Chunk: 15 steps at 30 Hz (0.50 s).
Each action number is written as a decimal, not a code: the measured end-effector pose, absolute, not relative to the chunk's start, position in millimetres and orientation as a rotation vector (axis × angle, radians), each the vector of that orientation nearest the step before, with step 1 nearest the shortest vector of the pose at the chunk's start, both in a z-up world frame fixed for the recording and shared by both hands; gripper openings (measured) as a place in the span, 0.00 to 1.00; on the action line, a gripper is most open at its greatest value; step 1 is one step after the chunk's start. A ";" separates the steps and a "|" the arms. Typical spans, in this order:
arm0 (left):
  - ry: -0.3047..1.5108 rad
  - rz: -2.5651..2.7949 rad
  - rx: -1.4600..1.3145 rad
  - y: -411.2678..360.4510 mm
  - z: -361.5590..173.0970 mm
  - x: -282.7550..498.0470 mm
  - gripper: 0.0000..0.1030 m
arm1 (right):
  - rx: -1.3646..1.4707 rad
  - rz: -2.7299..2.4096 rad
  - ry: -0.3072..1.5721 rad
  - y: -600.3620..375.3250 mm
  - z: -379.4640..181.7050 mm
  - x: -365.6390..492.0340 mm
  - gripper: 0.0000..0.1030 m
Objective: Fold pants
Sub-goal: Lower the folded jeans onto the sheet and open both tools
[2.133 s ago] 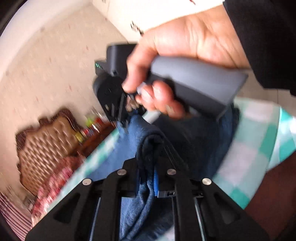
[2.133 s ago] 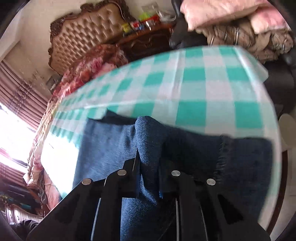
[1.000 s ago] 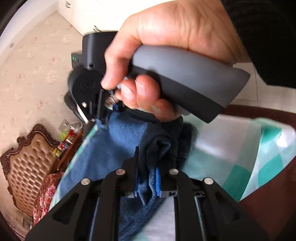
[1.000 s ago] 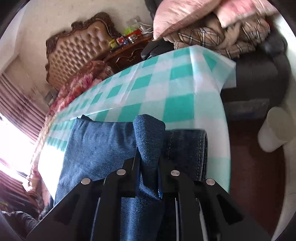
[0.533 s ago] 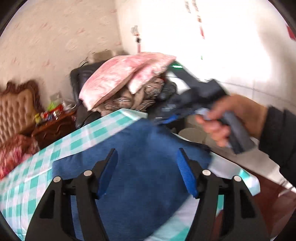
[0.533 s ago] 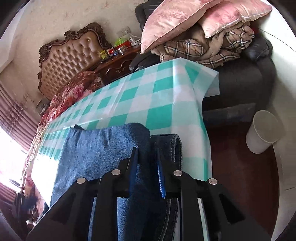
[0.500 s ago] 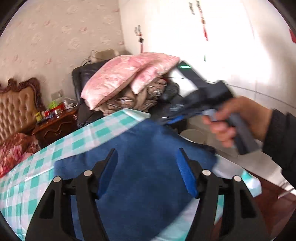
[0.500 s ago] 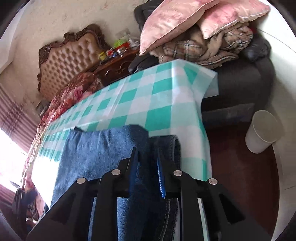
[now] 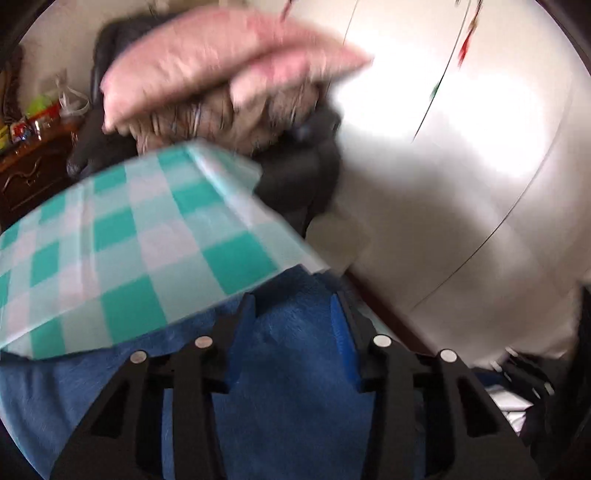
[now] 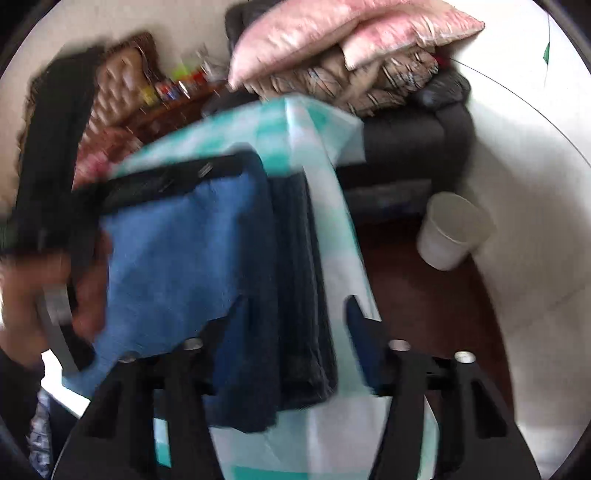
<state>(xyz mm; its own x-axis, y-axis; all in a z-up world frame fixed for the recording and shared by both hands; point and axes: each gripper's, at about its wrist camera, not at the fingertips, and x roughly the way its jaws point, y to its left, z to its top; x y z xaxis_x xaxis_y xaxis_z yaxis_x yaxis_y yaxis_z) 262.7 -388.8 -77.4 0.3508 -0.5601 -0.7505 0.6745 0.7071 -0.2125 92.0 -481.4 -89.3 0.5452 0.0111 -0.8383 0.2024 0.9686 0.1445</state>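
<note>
A second ago both grippers pinched denim; now neither does. The left gripper [image 9: 293,314] hangs partway parted, jaws narrowing, over the pants [image 9: 295,387] just below — the right gripper [image 10: 295,317] is widening, denim lying loose between its fingers. This fold looks laid.

I saw pink pillows [image 10: 332,33] piled on plaid blankets [image 10: 354,83] atop a dark armchair [image 10: 413,147], a white paper cup [image 10: 452,230] on the floor, and a teal checked tablecloth [image 9: 122,254] covering the surface.
</note>
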 end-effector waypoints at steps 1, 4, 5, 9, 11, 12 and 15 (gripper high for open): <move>0.903 -0.808 0.141 -392.3 -81.3 266.3 0.43 | 0.219 -0.132 0.992 -479.3 -94.9 91.6 0.46; 0.877 -0.809 0.085 -378.3 -72.2 263.9 0.44 | 0.198 -0.161 0.961 -473.2 -94.7 84.6 0.46; 0.849 -0.811 0.063 -366.8 -63.7 259.2 0.44 | 0.179 -0.183 0.941 -469.7 -89.2 81.5 0.46; 0.807 -0.791 0.074 -343.5 -53.8 252.8 0.27 | 0.112 -0.243 0.811 -441.7 -61.0 65.0 0.48; 0.874 -0.738 0.144 -350.4 -72.3 261.4 0.24 | 0.070 -0.252 0.768 -423.0 -55.8 63.2 0.48; 0.924 -0.729 0.168 -354.6 -81.5 263.8 0.24 | 0.044 -0.258 0.778 -415.5 -59.5 65.2 0.49; 0.914 -0.714 0.132 -343.2 -77.5 263.3 0.28 | -0.019 -0.307 0.888 -406.1 -88.7 75.9 0.49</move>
<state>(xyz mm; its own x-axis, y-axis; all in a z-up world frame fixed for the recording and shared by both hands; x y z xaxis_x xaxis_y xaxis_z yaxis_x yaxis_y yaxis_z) 263.3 -343.2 -77.5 0.4001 -0.5085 -0.7624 0.6162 0.7651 -0.1869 75.9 -406.1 -88.7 0.5903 -0.2719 -0.7600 0.2564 0.9560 -0.1428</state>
